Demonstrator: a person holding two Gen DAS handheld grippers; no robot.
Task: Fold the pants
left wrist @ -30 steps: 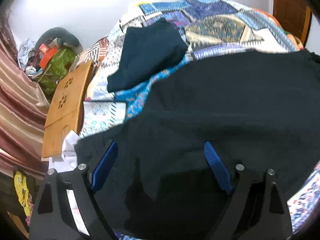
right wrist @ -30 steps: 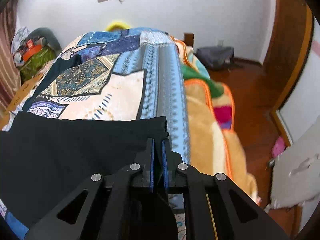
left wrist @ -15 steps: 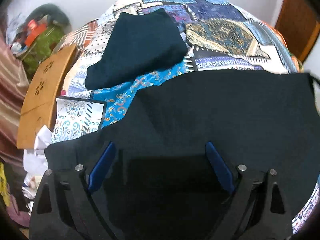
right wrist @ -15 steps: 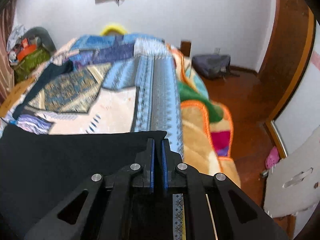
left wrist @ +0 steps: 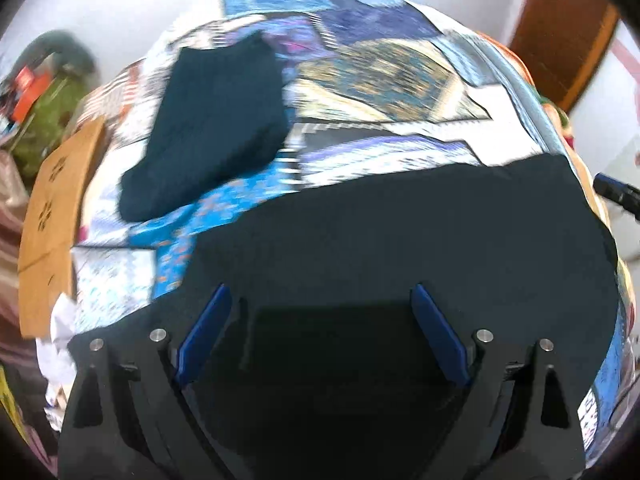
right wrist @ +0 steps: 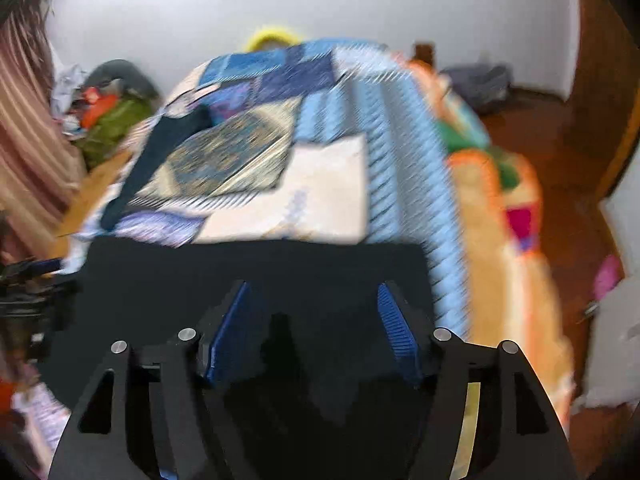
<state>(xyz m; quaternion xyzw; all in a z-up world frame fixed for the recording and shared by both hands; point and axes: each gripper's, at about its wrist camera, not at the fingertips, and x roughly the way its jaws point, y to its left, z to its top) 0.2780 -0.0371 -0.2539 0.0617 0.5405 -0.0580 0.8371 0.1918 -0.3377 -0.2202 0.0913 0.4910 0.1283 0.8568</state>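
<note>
The black pants lie spread flat across the near end of the patchwork bed; they also show in the right wrist view. My left gripper is open above the pants, its blue fingers wide apart and holding nothing. My right gripper is open over the pants' right part, near their far right corner, its blue fingers apart and empty. Both views are motion-blurred.
A folded dark garment lies further up the patchwork bedspread. A wooden board leans at the bed's left side. Orange blankets hang off the right edge. Clutter sits by the far wall.
My right gripper, shut on the pants' corner in both earlier frames, has opened and let go. The pants now lie flat. The left gripper stayed open and rose slightly.
</note>
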